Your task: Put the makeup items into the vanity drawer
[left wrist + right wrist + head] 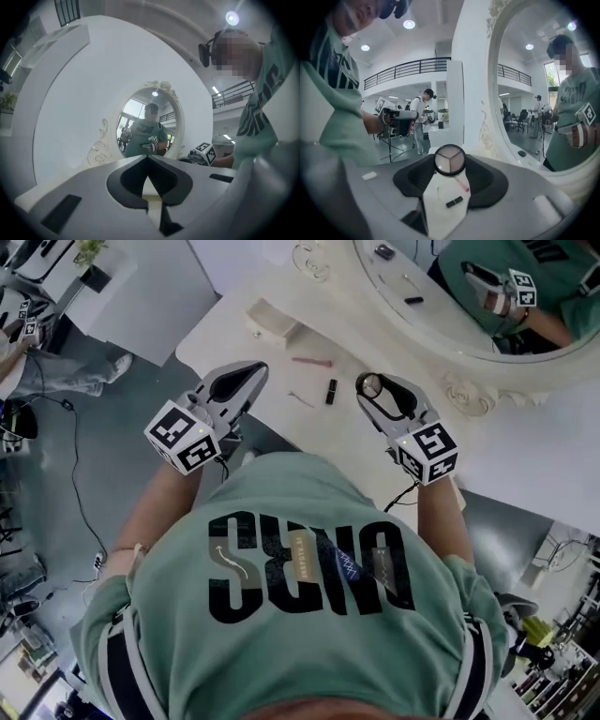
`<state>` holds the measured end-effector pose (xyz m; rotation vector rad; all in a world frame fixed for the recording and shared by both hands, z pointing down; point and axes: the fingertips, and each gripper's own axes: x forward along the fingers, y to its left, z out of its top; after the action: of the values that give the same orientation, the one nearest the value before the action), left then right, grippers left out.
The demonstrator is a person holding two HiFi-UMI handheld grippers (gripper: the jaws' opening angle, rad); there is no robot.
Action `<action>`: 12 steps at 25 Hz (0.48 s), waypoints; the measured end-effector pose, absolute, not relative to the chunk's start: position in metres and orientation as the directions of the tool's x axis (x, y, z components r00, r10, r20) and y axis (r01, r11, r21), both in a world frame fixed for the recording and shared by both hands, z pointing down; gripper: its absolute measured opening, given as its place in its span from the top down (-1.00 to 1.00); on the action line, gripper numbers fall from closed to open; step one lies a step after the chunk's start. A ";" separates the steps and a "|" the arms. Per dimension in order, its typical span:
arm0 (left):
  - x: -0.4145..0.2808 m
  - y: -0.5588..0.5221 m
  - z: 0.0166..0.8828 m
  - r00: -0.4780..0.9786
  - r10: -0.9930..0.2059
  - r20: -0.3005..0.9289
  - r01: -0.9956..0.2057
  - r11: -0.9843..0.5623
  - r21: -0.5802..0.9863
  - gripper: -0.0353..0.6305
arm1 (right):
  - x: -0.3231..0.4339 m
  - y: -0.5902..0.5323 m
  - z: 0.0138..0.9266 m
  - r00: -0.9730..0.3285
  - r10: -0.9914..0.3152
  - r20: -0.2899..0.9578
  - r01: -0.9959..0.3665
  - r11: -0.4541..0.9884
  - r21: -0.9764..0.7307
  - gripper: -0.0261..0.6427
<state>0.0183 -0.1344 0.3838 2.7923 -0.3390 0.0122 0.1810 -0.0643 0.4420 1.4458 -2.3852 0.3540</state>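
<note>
Now, left tool (pixel 255 371): jaws are sitting together, gripping nothing, over the table (pixel 216 343).
Pink pencil (pixel 311 361): is lying flat between both tools, slightly ahead of their tips.
Black lipstick (pixel 331 391): is lying just left of the right tool.
Right tool (pixel 373 388): jaws are standing wide, pinching a round compact (pixel 450 160) at their tips.
Compact face: is showing three sections, facing back along the right tool.

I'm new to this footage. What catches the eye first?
A round compact clamped in the right gripper, held above the white vanity. Beyond it, a black lipstick and a pink pencil lie on the tabletop, in front of the ornate mirror.
</note>
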 end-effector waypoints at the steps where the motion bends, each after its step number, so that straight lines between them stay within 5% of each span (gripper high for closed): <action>1: 0.011 -0.140 0.372 0.969 -0.248 0.021 -0.241 -0.916 0.319 0.89 | 0.179 -0.068 0.428 -0.437 -0.813 0.385 -0.886 0.463 -0.026 0.27; 12: -0.037 -0.161 0.340 0.939 -0.339 -0.057 -0.304 -0.896 0.325 0.89 | 0.152 -0.085 0.373 -0.486 -0.818 0.306 -0.858 0.514 0.013 0.27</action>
<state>-0.0374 -0.1613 0.3396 2.7804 -0.4734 -0.1604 0.1517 -0.0846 0.3732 1.4107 -2.4850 0.2049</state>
